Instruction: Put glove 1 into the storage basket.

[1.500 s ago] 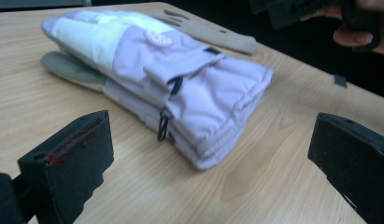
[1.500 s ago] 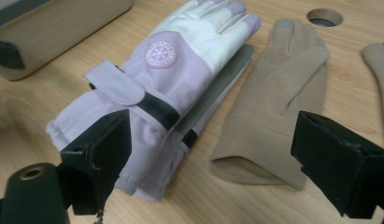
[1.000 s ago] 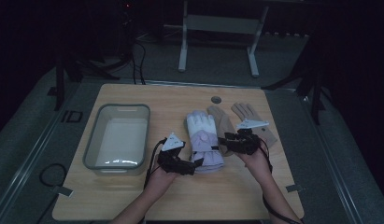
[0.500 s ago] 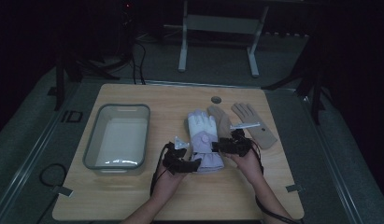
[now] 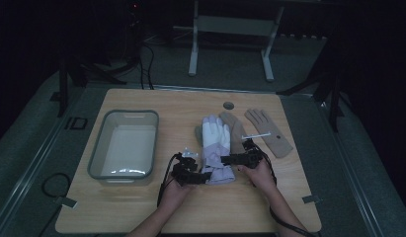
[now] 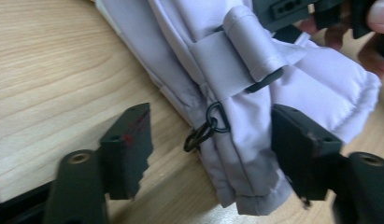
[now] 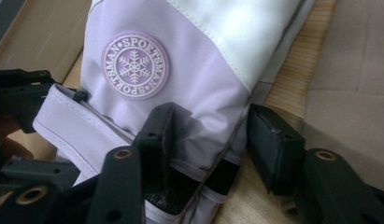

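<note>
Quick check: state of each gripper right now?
Left gripper: open, jaws just been closing, straddling the lilac ski glove cuff edge, not pressing.
Right gripper: open around the glove's cuff corner.

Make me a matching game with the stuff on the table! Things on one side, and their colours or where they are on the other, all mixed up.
Things:
1. plastic bin
2. ski glove
3. tan glove
4. small metal ring

Descriptions:
A. lilac and white, with a snowflake badge
B. black, at the padded cuff's edge
C. grey, at the table's left
D. flat at the table's right, with a white tag

Pairs: 1-C, 2-A, 3-D, 4-B
</note>
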The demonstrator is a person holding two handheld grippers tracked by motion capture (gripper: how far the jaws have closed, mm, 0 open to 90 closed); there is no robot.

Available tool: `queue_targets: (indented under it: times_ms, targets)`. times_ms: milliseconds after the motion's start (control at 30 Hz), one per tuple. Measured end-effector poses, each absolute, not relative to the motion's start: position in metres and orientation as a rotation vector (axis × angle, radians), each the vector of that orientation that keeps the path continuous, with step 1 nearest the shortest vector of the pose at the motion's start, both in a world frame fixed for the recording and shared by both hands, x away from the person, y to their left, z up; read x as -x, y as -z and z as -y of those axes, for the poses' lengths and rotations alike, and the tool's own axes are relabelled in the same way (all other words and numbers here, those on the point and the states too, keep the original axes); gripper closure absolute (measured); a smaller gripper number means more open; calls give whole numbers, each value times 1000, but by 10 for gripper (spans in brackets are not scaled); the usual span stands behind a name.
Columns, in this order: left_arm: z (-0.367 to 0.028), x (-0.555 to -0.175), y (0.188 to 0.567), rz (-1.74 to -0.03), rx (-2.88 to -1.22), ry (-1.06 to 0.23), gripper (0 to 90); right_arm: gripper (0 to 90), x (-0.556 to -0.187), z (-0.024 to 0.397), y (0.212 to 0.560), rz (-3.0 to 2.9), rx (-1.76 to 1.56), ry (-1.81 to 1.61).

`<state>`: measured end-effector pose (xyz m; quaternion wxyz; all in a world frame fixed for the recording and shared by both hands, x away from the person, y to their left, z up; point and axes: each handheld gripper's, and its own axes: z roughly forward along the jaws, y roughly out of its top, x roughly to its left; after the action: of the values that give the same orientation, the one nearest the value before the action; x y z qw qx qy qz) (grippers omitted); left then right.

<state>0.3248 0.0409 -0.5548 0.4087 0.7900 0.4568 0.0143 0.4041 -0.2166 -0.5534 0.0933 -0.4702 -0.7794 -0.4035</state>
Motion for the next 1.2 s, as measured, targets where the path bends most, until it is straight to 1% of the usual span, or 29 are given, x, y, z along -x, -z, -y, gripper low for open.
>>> queue_targets:
  times_ms: [67, 167, 300, 367, 467, 567, 800, 1200]
  targets:
    - [-41, -326, 557, -1143, -1990, -9, 357, 578, -404, 215, 553, 2317, 1383, 1190]
    - [-42, -329, 557, -1129, -1998, 43, 434, 627, -403, 212, 549, 2383, 1366, 1166]
    - [-41, -329, 556, -1121, -2012, 57, 511, 706, -396, 204, 542, 2515, 1360, 1136]
    - [-40, -330, 555, -1124, -2012, 72, 570, 725, -393, 200, 538, 2569, 1364, 1114]
    - [-38, -329, 551, -1127, -2028, 58, 658, 748, -390, 195, 535, 2621, 1374, 1088]
    - [-37, -329, 548, -1125, -2044, 49, 717, 760, -389, 194, 534, 2621, 1389, 1101]
    - [-40, -332, 542, -1072, -2063, 67, 755, 777, -387, 194, 529, 2599, 1408, 1122]
    - [-50, -337, 515, -1002, -2117, 52, 762, 786, -384, 187, 508, 2589, 1419, 1181]
